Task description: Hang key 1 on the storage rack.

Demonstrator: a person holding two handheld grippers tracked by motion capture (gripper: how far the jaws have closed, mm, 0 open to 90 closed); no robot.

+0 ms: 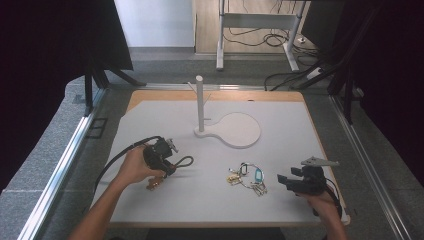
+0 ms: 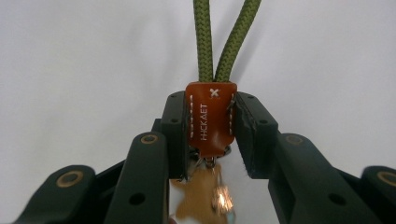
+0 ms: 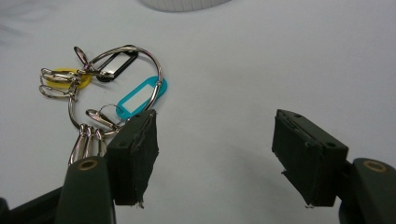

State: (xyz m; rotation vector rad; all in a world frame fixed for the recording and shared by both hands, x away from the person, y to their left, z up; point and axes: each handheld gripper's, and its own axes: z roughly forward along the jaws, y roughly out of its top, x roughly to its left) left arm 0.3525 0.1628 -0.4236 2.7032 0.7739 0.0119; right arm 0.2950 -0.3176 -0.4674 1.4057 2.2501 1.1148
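Two grippers | left gripper (image 2: 210, 126) clamps leather tab (image 2: 210, 119) | right gripper (image 3: 215, 154) spread

A stand (image 1: 200, 105) with an upright post sits on the tabletop (image 1: 280, 190) toward twelve o'clock, its flat base spreading to the post's three o'clock side. At about eight o'clock, the left gripper (image 1: 169, 162) clamps a tag (image 2: 210, 116) on a cord loop (image 1: 183, 162). A key ring (image 1: 247, 177) lies near five o'clock, with the right gripper (image 1: 284, 181) just at its three o'clock side.
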